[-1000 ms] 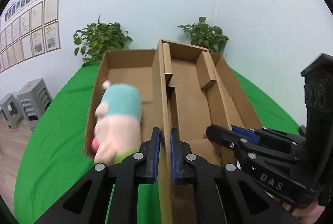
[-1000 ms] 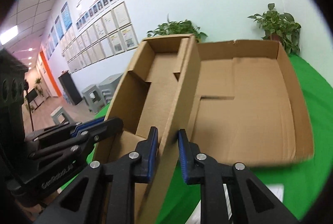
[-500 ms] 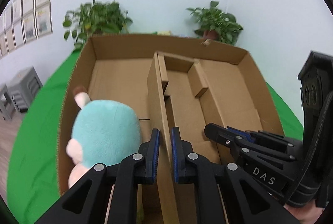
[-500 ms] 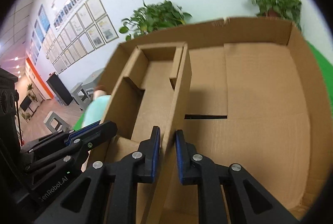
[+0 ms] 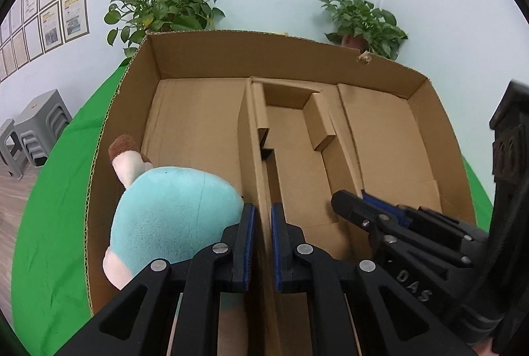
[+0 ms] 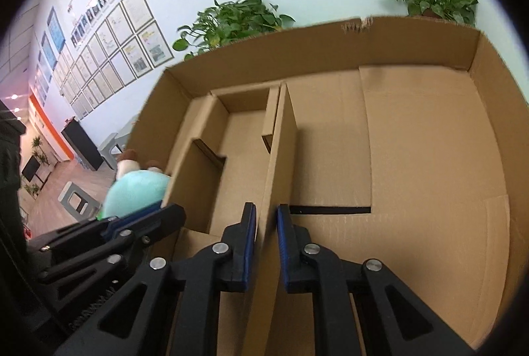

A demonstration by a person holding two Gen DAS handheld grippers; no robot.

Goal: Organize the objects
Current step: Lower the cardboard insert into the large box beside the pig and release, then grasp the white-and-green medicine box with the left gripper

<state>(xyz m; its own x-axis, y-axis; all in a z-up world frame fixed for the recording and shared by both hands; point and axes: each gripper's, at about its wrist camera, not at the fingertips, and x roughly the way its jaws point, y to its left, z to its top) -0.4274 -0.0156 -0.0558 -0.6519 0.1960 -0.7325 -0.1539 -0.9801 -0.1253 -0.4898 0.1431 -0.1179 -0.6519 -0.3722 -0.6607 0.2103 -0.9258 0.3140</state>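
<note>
Pinching the insert (image 5: 261, 164) by its 2 upright walls, left gripper (image 5: 263, 223) and right gripper (image 6: 266, 223) clamp thin cardboard; light, stiff, crushable, best held low near folds.

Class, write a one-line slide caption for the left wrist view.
Left claw shut on the insert in the box, plush toy to its left, right claw beside.

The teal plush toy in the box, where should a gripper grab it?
Probably the plush toy's round teal back, from above. It is the biggest soft part facing up, while the big cardboard box's left wall and the divider insert hem it in sideways. Both grippers are shut on that insert.
</note>
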